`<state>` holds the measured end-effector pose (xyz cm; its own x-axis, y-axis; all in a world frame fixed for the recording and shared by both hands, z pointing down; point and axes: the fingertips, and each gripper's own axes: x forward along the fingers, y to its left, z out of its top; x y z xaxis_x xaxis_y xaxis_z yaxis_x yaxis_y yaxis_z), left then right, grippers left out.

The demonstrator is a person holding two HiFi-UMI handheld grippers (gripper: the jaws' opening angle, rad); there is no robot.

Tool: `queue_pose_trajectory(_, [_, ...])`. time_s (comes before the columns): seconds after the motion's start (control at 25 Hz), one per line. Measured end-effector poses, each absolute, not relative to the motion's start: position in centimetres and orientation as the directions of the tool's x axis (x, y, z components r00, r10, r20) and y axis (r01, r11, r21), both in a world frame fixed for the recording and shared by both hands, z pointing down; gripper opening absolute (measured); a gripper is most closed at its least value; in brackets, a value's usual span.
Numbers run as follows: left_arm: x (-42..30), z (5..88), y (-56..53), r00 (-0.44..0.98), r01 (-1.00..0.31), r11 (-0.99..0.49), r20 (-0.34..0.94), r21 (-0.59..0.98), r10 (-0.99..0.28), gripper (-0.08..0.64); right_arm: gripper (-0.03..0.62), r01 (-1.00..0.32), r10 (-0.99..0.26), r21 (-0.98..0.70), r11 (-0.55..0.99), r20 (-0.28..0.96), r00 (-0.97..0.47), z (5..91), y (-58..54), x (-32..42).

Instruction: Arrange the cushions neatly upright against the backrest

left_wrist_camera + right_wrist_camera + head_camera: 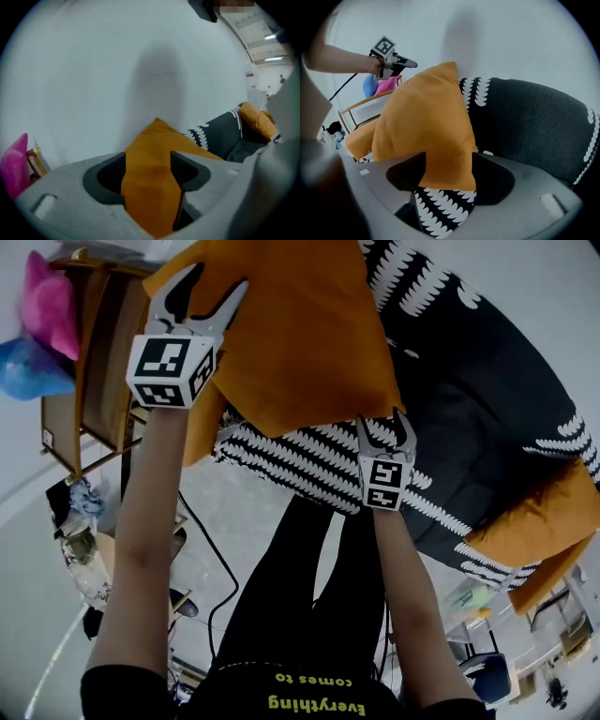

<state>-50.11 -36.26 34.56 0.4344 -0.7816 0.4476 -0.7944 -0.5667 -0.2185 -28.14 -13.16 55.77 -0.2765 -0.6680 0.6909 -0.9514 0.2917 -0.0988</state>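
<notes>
Orange cushion [291, 324] on a dark sofa [487, 427], one edge between the left gripper's [217, 282] parted jaws, its lower corner between the right gripper's [381, 420] parted jaws

Orange cushion [291, 324], soft matt cloth; patterned cushion [300, 465], black-and-white woven cloth; sofa [487, 418], dark coarse matt upholstery; left hand-held gripper [147, 159], smooth matt grey plastic; side rack [91, 338], bare wood.

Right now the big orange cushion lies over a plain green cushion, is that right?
Not quite. The cushion under the orange cushion is not plain green: it is a black-and-white patterned cushion, as the head view shows. The orange one does lie over it.
</notes>
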Motion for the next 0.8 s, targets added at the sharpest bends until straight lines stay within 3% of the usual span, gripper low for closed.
queue_pose_trajectory(0.16, [-50.1,36.8,-39.2,0.421,-0.751,-0.61,0.528,-0.253,-0.738,0.403,0.368,-0.95,-0.637,-0.099,0.295,0.721,-0.273,57.3,-14.5,-28.8])
queue_pose_trajectory(0.28, [-51.2,39.0,-40.9,0.393,-0.779,-0.585,0.552,-0.226,-0.736,0.499,0.337,-0.935,-0.607,-0.081,0.345,0.74,-0.288,57.9,-15.5,-29.8])
queue_pose_trajectory(0.36, [-51.4,40.2,-41.4,0.4,-0.801,-0.572,0.553,-0.178,-0.731,0.494,0.312,-0.922,-0.585,-0.09,0.377,0.749,-0.312,58.2,-15.9,-30.3])
queue_pose_trajectory(0.52, [-50.8,41.2,-41.5,0.394,-0.804,-0.573,0.575,-0.162,-0.717,0.427,0.229,-0.908,-0.554,-0.127,0.4,0.755,-0.35,58.4,-16.7,-30.5])
queue_pose_trajectory(0.8, [-50.2,40.5,-40.0,0.342,-0.794,-0.555,0.573,-0.248,-0.745,0.178,0.066,-0.921,-0.621,-0.135,0.366,0.702,-0.35,56.8,-16.5,-30.0])
